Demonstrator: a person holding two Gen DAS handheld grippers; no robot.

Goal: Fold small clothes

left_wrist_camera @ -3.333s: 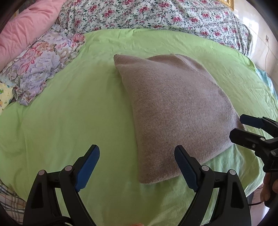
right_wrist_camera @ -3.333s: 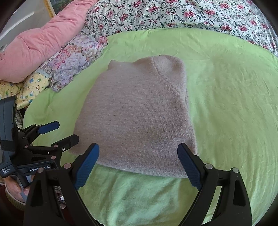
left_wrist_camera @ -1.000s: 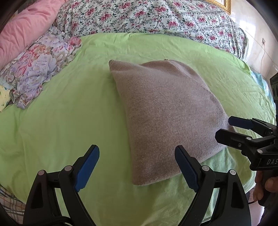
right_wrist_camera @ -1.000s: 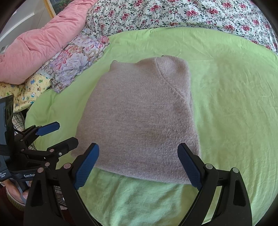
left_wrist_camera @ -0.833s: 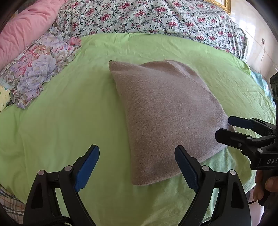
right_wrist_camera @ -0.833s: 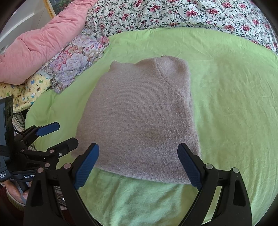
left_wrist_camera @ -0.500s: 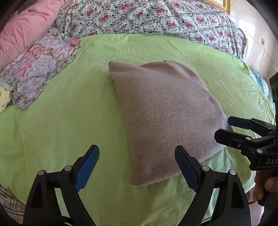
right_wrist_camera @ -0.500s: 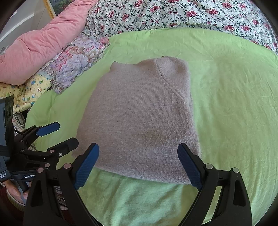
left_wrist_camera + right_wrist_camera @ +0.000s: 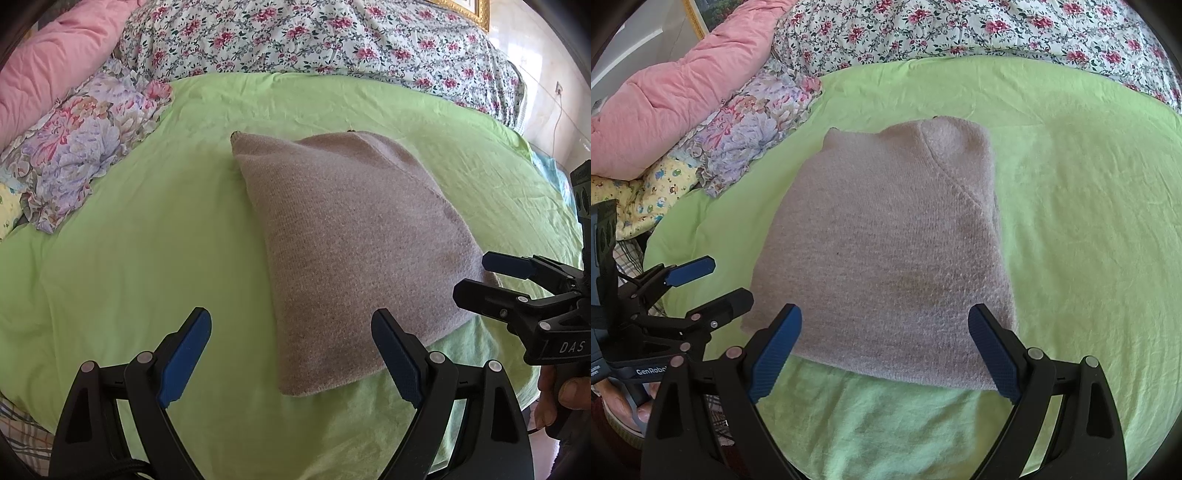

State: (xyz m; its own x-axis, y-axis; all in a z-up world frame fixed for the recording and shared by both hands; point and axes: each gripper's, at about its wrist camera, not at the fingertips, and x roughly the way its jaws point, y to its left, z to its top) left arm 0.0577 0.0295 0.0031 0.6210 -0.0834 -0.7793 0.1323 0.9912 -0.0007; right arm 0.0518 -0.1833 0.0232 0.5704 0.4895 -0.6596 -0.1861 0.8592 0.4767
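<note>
The folded sweater (image 9: 886, 254) lies flat on the green sheet (image 9: 1089, 221). Left gripper (image 9: 291, 354) and right gripper (image 9: 886, 347) are spread wide, gripping nothing, near its front edge. A floral pillow (image 9: 81, 155), pink quilt (image 9: 676, 103) and flowered cover (image 9: 314, 40) lie beyond.

Ahead of my left tongs (image 9: 291, 358) the green sheet (image 9: 140, 251) lies bare and passable. The folded grey knit (image 9: 886, 251) fills the space before my right tongs (image 9: 886, 354). Farther off to their left, the floral pillow (image 9: 753, 129) and pink quilt (image 9: 672, 99) block the way.
</note>
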